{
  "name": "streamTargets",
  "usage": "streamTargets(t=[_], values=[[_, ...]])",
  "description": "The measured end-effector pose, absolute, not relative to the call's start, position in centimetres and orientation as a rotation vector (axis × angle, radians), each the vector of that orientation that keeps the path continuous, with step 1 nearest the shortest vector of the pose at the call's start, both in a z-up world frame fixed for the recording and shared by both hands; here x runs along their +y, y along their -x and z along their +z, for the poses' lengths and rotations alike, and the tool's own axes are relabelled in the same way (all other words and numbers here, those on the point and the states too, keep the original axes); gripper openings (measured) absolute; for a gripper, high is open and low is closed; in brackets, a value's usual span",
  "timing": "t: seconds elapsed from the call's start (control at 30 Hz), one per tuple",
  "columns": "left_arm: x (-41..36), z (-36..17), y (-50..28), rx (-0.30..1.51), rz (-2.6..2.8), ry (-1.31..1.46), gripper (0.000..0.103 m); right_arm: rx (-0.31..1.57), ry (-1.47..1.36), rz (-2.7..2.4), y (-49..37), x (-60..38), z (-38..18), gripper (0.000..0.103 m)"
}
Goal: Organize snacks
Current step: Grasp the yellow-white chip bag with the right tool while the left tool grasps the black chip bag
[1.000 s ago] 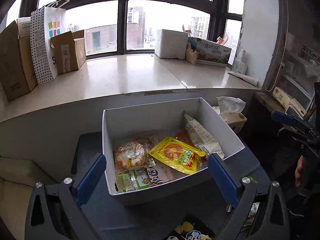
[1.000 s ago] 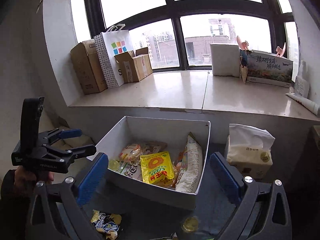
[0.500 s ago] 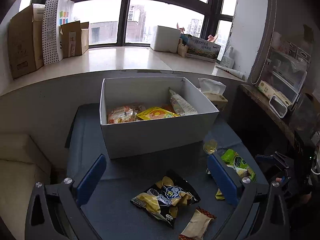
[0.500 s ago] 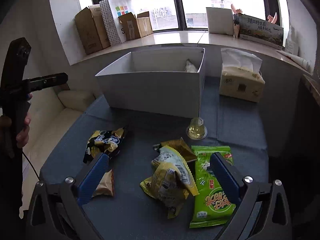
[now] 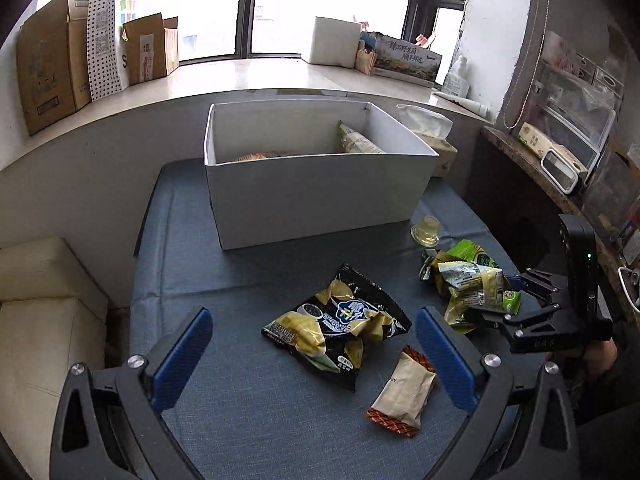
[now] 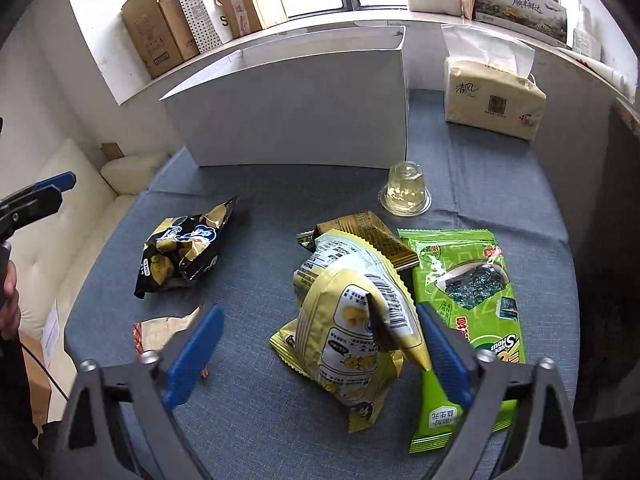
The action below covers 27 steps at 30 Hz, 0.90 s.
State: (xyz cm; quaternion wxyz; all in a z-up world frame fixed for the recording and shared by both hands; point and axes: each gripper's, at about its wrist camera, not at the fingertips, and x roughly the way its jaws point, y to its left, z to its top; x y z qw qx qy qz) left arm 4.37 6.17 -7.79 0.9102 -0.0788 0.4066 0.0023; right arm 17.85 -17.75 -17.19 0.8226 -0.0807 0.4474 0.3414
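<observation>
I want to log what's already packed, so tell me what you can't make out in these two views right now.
- White box contents: the left wrist view shows only two packet tops over the near wall; the right wrist view shows none.
- Tan packet: in the right wrist view, partly behind the right gripper finger.
- Green seaweed packet: lower part hidden by the other finger.
- Brown packet: mostly under the yellow packet.

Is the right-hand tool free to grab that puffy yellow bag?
Probably yes. The right tool is open with the yellow bag right between its pads, on top of the pile, nothing covering it.
</observation>
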Motion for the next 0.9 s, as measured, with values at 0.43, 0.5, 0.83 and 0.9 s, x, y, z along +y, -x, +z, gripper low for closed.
streamTargets(t=[0.43,0.5,0.83,0.9], values=[[4.0,-11.4,-7.0,0.953,-0.094,0.025,0.103,0.893,0.084,0.76,-16.7,-19.6,-14.3,0.05],[3.2,-12.6,-8.1,0.985,-0.124,-0.009,0.103,0.877,0.068,0.763,-16.4,-20.1,-13.5,0.05],[0.9,-17.6,-13.2,1.111,-0.276,-0.217,0.103,0.849,0.014,0.736,-15.1,-22.8,-12.1,0.05],[1.3,-18.1,-13.8,1.132,-0.285,-0.212,0.1,0.853,0.003,0.723,-15.1,-23.2,-12.2,0.05]])
